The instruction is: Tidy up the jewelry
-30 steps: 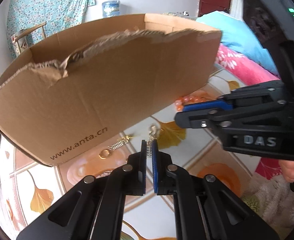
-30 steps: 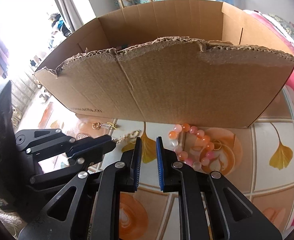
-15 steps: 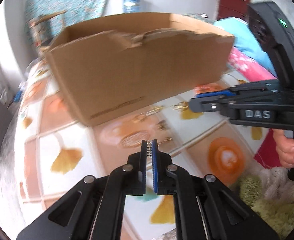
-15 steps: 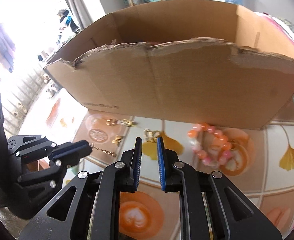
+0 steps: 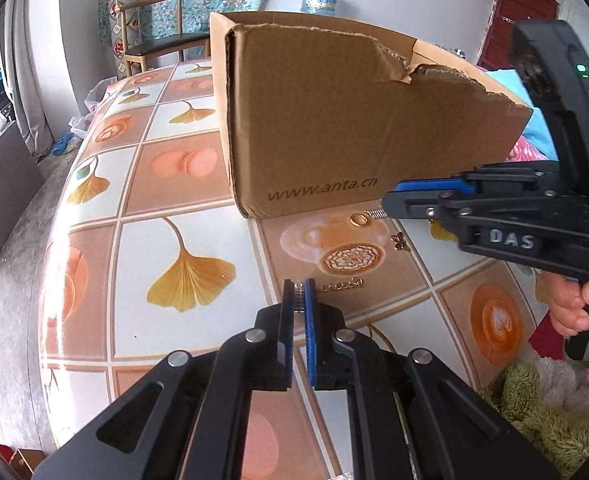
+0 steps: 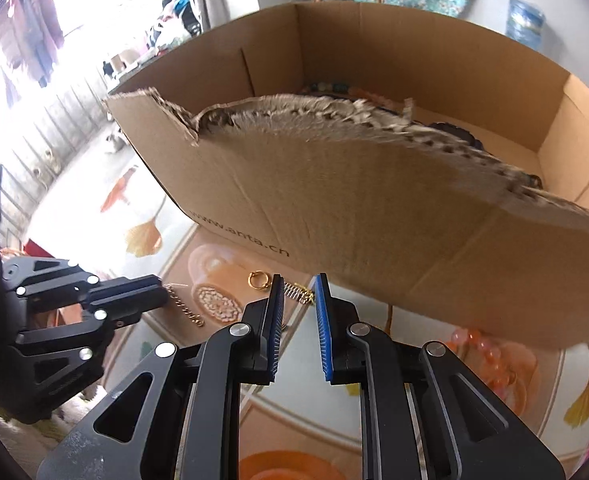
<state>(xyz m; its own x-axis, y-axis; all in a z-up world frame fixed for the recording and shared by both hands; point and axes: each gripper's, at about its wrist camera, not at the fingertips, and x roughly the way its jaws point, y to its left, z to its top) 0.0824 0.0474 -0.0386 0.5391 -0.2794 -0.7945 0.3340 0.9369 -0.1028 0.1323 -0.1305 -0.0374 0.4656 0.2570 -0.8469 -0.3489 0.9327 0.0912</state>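
My left gripper point(image 5: 299, 292) is shut on a small earring: its silver spring sits between the pads and its gold chain point(image 5: 340, 286) trails out to the right. In the right wrist view that chain point(image 6: 184, 306) hangs from the left gripper point(image 6: 160, 294). My right gripper point(image 6: 298, 292) is open by a narrow gap, with nothing pressed between the pads. It hovers over a gold ring-and-spring earring point(image 6: 260, 280) lying by the front wall of the torn cardboard box point(image 6: 374, 200). A small gold charm point(image 5: 400, 240) lies nearby. An orange-pink bead bracelet point(image 6: 482, 344) lies to the right.
The table wears a tiled cloth with ginkgo leaves point(image 5: 190, 272). Beads point(image 6: 334, 87) show inside the box point(image 5: 334, 120). A person's hand point(image 5: 574, 308) grips the right gripper point(image 5: 390, 196). Green plush fabric point(image 5: 534, 400) lies at the near right; a chair point(image 5: 154, 24) stands behind the table.
Both grippers have shifted left along the box front. The left one has drawn back from the box with the earring in it. The right one now hovers over the ring-and-spring earring.
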